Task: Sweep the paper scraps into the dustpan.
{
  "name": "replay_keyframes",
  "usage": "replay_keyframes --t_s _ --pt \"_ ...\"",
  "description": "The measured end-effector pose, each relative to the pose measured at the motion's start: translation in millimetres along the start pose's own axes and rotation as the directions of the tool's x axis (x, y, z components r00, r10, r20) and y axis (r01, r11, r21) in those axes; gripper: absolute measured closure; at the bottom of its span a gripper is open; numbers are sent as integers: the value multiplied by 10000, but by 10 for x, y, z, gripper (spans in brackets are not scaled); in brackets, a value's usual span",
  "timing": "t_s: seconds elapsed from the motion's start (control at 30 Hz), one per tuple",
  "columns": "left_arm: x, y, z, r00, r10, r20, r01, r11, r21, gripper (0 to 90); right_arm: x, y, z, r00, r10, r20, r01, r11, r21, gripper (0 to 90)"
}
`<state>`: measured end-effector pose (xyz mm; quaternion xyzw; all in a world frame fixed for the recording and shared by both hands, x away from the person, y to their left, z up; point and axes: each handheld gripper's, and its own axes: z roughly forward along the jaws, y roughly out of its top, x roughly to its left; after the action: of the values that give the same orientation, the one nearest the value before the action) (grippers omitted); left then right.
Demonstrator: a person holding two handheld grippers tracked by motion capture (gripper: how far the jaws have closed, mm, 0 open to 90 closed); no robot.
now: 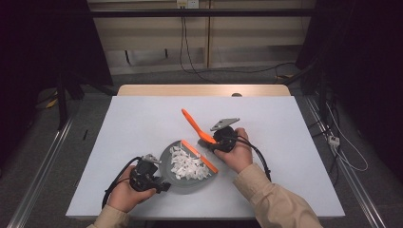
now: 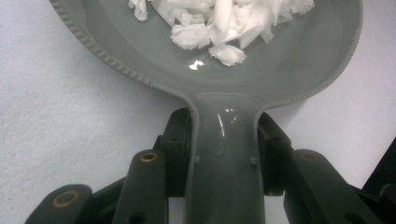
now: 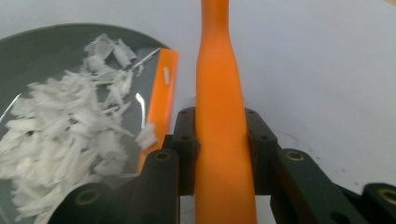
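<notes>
- Nearest the person, the left gripper [image 1: 151,176] is clamped on the stubby handle of a grey round plastic dustpan with a ribbed rim [image 1: 167,156]. In the left gripper view its black jaws press on both flanks of that handle [image 2: 224,154] and the pan lies flat on the table.
- The pan sits on the white tabletop [image 1: 142,118] near the front edge, between the two hands and a little left of centre.
- Inside it is a heap of white shredded paper scraps [image 1: 188,165], loose, curled and piled towards the pan's open edge. The scraps show up close in the left gripper view [image 2: 219,23] and the right gripper view [image 3: 70,135].
- An orange flat-bladed plastic scraper [image 1: 199,155] rests its long straight edge across the pan's open side, just against the heap. A scrap or two clings to the blade [image 3: 163,93].
- Further out, the right gripper [image 1: 216,138] is closed tight around the scraper's tapered orange handle [image 3: 219,140], which slants up and away from the person.
- By my reckoning the sweeping is nearly done: the scraps I can see are in the pan, and the table around it looks bare of scraps.
- What seems left is a last nudge off the blade, then lifting the pan level so nothing spills.
</notes>
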<state>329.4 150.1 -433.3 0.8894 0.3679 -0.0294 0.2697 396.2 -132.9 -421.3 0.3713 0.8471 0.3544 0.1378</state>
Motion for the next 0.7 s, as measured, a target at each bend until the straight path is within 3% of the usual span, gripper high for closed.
replay_keyframes --t_s 0.03,0.07,0.13,0.23,0.37,0.47,0.57,0.67,0.7 --pt "-1 0 -1 10000 -3 -2 3 10000 8 627 46 -6 0 9975 336 -623 -346 9993 -145 712" --pt "-1 -1 -1 10000 -7 -1 7 10000 0 627 80 -8 -3 9948 455 -915 -481 9985 -267 712" --pt "0 -1 -1 10000 -17 3 17 10000 -10 627 150 30 -61 9970 73 -775 -128 9974 -714 712" --pt "-4 -1 0 10000 -13 -30 13 10000 -20 627 114 83 -144 9952 308 -931 -423 9913 -1243 712" --pt "-4 -1 -1 10000 -60 -1 60 10000 -8 627 -5 83 -123 9986 419 -313 -461 9879 -1482 712" --pt "-2 -3 -1 10000 -63 10 63 10000 -29 627 -85 59 13 9988 496 37 -484 9859 -1602 712" --pt "3 -4 0 10000 -50 35 50 10000 -46 627 -75 56 144 9987 241 447 -171 9885 -1503 712" --pt "9 -5 0 10000 -52 73 53 10000 -45 627 24 67 214 9998 128 -141 -145 9912 -1317 713" --pt "12 -6 -1 10000 -24 79 25 10000 -37 627 66 71 214 9950 421 -911 -536 9903 -1282 712"
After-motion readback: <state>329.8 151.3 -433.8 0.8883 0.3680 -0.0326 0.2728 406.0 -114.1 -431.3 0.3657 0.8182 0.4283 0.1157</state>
